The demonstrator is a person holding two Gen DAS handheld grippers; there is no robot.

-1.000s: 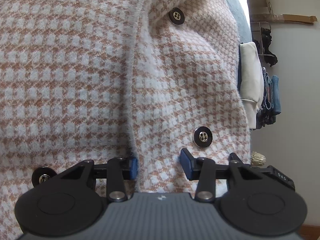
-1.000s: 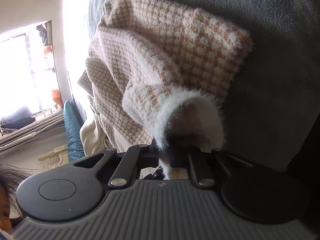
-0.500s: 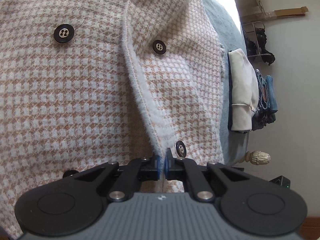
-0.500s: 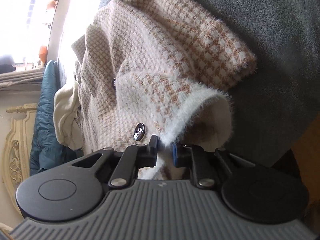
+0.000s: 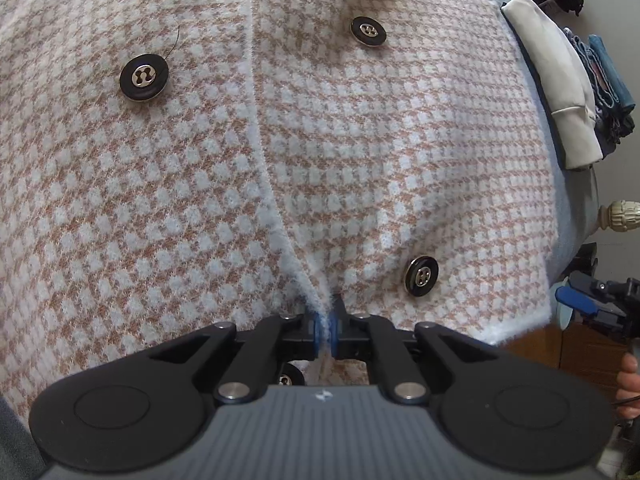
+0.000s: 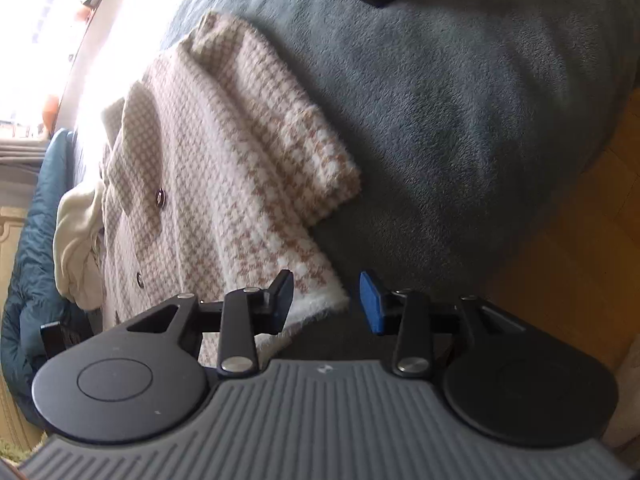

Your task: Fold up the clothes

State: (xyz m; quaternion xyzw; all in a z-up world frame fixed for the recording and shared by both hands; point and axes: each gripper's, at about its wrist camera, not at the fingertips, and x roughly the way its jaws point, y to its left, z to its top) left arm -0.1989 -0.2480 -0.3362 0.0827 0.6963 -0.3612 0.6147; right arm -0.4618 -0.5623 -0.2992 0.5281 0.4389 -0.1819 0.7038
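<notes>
A checked, fuzzy coat lies spread on a grey-blue bed. The left claw pinches the coat's front edge; the right claw is opening, its pads clear of the hem corner between them.

Blue-grey bedcover, wooden floor, perhaps window glare.

A home bedroom is showing itself here: a grey-blue fleece blanket is covering a bed, with an ornate cream bedpost finial standing at its corner. Folded clothes are sitting stacked on the bedding, daylight is pouring through a window, and wooden flooring is running alongside.
</notes>
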